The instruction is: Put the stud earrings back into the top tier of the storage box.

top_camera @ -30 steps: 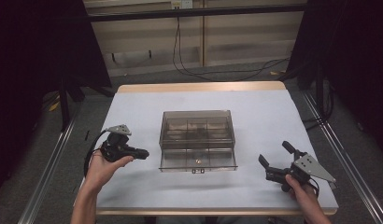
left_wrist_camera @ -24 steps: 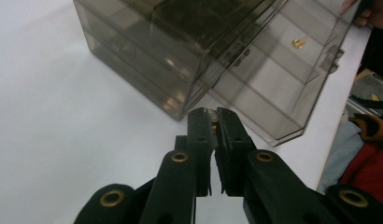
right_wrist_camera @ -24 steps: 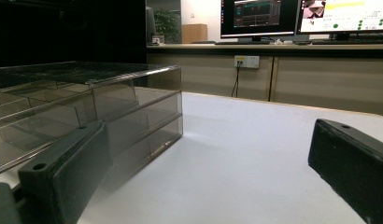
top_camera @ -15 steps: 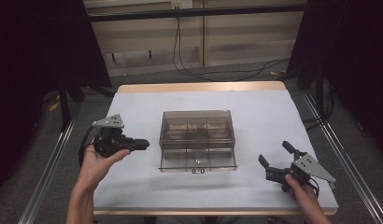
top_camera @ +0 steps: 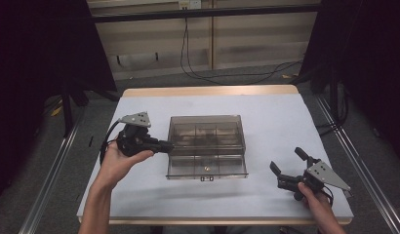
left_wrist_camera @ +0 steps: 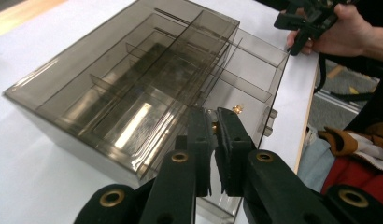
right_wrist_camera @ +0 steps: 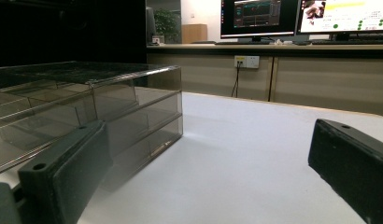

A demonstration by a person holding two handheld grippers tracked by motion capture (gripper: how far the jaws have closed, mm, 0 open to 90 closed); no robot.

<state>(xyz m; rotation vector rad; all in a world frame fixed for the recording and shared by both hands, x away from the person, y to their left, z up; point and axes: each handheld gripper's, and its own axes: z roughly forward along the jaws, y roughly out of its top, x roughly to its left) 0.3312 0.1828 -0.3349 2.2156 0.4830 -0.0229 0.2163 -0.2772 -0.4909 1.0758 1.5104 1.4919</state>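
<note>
A smoky clear compartment box [top_camera: 206,141] sits at the middle of the white table [top_camera: 266,117]. A small brass piece [top_camera: 206,167] lies in its near section, close to the front latch [top_camera: 206,178]. My left gripper [top_camera: 169,145] is lifted in the hand, shut and holding nothing, with its tips right at the box's left side. In the left gripper view the closed jaws [left_wrist_camera: 215,133] hover over the box [left_wrist_camera: 133,84] near the brass piece [left_wrist_camera: 237,109]. My right gripper [top_camera: 287,161] rests low at the near right of the table, open and holding nothing. Its jaws [right_wrist_camera: 208,172] frame bare table beside the box [right_wrist_camera: 87,112].
Cables [top_camera: 198,68] trail on the floor behind the table's wooden far edge [top_camera: 208,91]. Metal rails [top_camera: 47,180] run along both sides of the table. Monitors [right_wrist_camera: 259,18] stand on a bench beyond. Cloth items [left_wrist_camera: 353,149] lie off the table's edge.
The left hand has lifted its gripper and carried it farther from the person and closer to the box's left side. The right gripper has stayed where it was.
</note>
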